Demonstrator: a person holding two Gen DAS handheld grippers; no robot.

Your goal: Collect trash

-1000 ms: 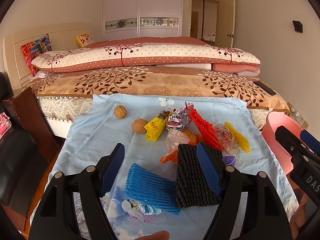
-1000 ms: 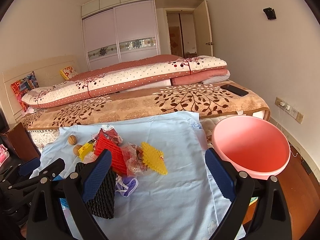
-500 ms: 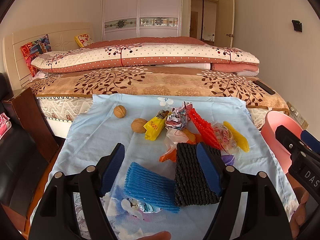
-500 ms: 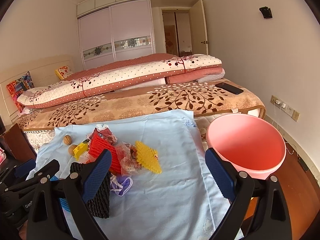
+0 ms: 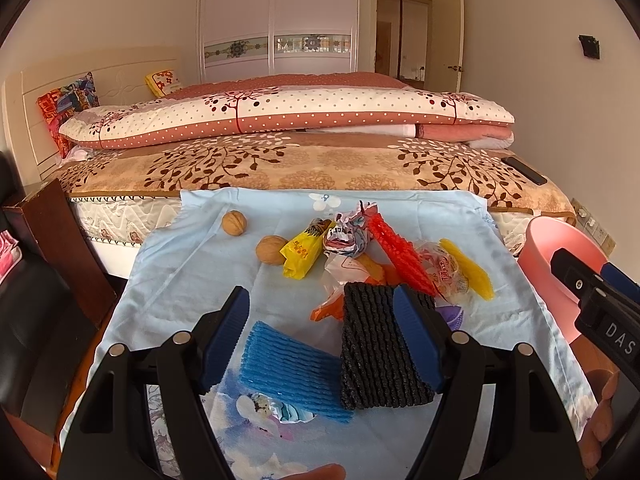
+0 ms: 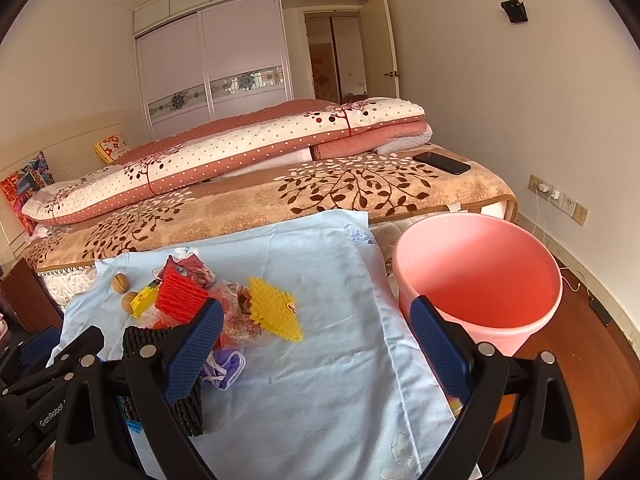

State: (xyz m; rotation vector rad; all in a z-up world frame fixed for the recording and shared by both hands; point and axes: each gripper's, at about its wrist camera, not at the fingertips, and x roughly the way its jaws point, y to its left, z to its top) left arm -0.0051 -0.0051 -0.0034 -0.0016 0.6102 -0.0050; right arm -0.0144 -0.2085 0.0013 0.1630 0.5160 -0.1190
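The left gripper [image 5: 320,334] hovers over the light blue cloth [image 5: 192,276] with its jaws apart and empty. A blue foam net [image 5: 292,372] lies between them, and a black foam net [image 5: 380,356] sits against the right jaw. Past the jaws lie a yellow wrapper [image 5: 300,256], two walnuts [image 5: 234,223], a red foam net [image 5: 400,256] and a yellow foam net [image 5: 466,270].

The right gripper [image 6: 316,348] also has its jaws apart, holding nothing. The pink bucket [image 6: 480,280] stands just beyond its right jaw. White lettering reads "DAS" on the right gripper and "GenRobot" on the left.
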